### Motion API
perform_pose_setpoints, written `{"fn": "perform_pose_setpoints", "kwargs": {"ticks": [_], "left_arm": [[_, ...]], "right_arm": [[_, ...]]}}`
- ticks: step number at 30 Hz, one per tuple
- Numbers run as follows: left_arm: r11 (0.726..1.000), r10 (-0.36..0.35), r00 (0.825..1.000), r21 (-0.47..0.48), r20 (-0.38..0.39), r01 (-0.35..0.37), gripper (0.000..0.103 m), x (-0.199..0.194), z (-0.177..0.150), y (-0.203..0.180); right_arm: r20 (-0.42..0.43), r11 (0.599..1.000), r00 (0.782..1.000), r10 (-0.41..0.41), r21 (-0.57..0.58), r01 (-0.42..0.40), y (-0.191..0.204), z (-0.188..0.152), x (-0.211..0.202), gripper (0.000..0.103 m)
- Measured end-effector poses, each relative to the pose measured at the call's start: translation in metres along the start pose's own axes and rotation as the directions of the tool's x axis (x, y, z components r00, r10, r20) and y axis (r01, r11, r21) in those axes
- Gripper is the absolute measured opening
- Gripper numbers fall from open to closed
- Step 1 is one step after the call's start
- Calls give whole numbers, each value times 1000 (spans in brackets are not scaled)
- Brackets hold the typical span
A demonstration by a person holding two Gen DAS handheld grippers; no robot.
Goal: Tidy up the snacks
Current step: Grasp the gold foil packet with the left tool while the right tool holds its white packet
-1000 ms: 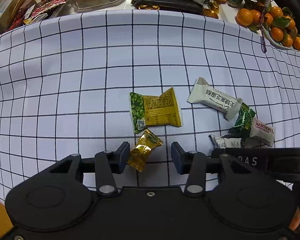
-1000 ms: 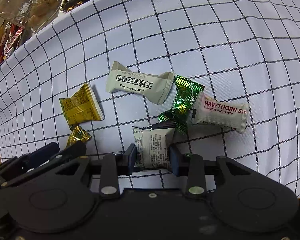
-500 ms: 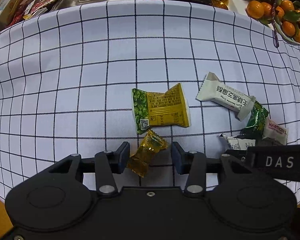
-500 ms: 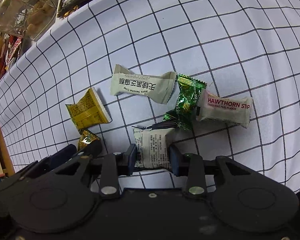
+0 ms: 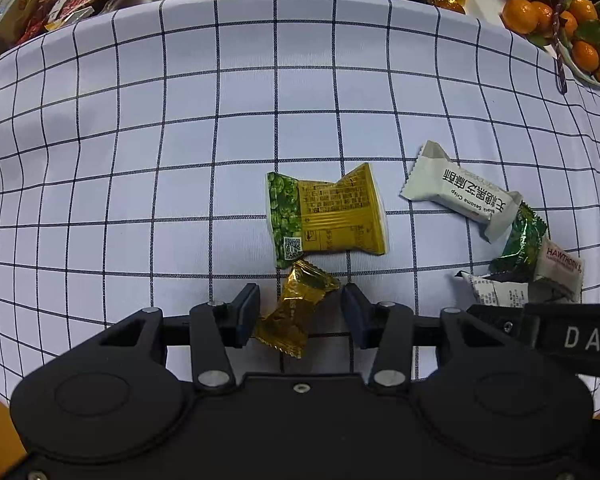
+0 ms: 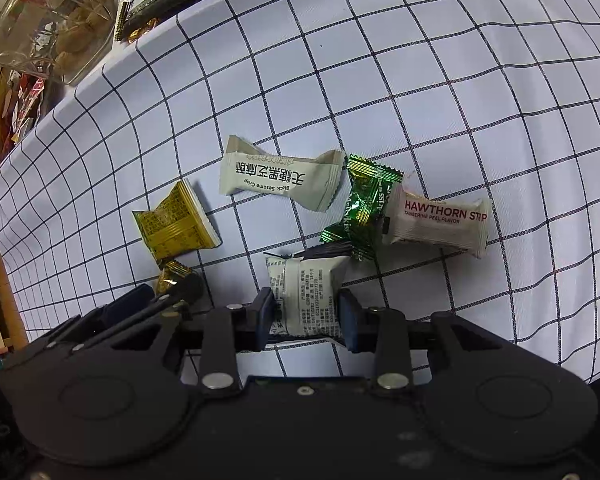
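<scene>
**Two grippers, each around a wrapped snack on checked cloth**

Left wrist view: left gripper (image 5: 300, 314) low over the checked tablecloth (image 5: 180, 160), fingers spread wide on either side of a gold candy (image 5: 296, 304); left pad touching or nearly touching the wrapper's lower end, right pad clear of it, so not clamped. Just beyond, touching the candy's top, a yellow-green packet (image 5: 328, 216). Off to the right, a black sesame crisp (image 5: 460, 192), a green foil candy (image 5: 520, 240) and a hawthorn strip (image 5: 560, 268) bunched together. Oranges (image 5: 560, 20) at the far right edge.

Right wrist view: right gripper (image 6: 306, 316) narrowed onto a white packet (image 6: 306, 292) with small print, both pads pressed against its sides. Beyond it, touching, the green foil candy (image 6: 364, 208); beside that the hawthorn strip (image 6: 440, 220) and black sesame crisp (image 6: 276, 180). Yellow-green packet (image 6: 176, 220) left, gold candy (image 6: 172, 276) below it. Glass jar (image 6: 52, 20) far left.
</scene>
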State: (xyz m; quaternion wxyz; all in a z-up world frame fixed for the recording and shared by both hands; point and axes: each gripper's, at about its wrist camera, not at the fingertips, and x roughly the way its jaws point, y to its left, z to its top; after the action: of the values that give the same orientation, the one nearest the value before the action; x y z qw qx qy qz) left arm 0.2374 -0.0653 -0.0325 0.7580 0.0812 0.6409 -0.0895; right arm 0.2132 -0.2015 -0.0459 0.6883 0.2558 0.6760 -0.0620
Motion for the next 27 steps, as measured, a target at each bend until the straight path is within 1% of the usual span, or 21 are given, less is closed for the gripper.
{"fn": "perform_pose_setpoints", "kwargs": {"ticks": [4, 7, 8, 9, 10, 11, 13, 18, 23, 27], "left_arm": [[1000, 7, 1000, 9, 8, -7, 51, 0, -6, -8], [1000, -8, 1000, 11, 8, 8, 48, 1, -8, -17], [1000, -15, 1000, 12, 8, 15, 46, 1, -8, -20], [1000, -27, 1000, 11, 7, 26, 39, 0, -9, -21], [999, -31, 999, 10, 9, 31, 29, -1, -8, -22], [999, -35, 999, 7, 10, 35, 26, -2, -9, -23], [999, -50, 999, -10, 14, 50, 26, -3, -9, -22], [998, -45, 998, -47, 41, 47, 25, -11, -6, -10], [993, -75, 996, -83, 45, 78, 25, -18, -1, 4], [995, -55, 997, -81, 56, 59, 25, -23, 0, 7]], "right_arm": [[-4, 1000, 1000, -6, -4, 6, 3, -1, 2, 36], [4, 1000, 1000, -12, -7, 12, 3, -1, 2, 36], [4, 1000, 1000, -11, -5, 11, 3, -1, 1, 36], [2, 1000, 1000, -8, -2, 8, 2, 0, 2, 36], [-1, 1000, 1000, -5, 1, 5, 2, 0, 2, 36], [-2, 1000, 1000, -3, 4, 3, 1, 0, 2, 36], [-1, 1000, 1000, -4, 4, 4, 1, 0, 2, 36], [6, 1000, 1000, -9, 9, 9, 0, 0, 0, 36], [14, 1000, 1000, 0, 23, -1, -4, 2, -4, 36], [20, 1000, 1000, 9, 19, -9, -5, 0, -8, 36]]}}
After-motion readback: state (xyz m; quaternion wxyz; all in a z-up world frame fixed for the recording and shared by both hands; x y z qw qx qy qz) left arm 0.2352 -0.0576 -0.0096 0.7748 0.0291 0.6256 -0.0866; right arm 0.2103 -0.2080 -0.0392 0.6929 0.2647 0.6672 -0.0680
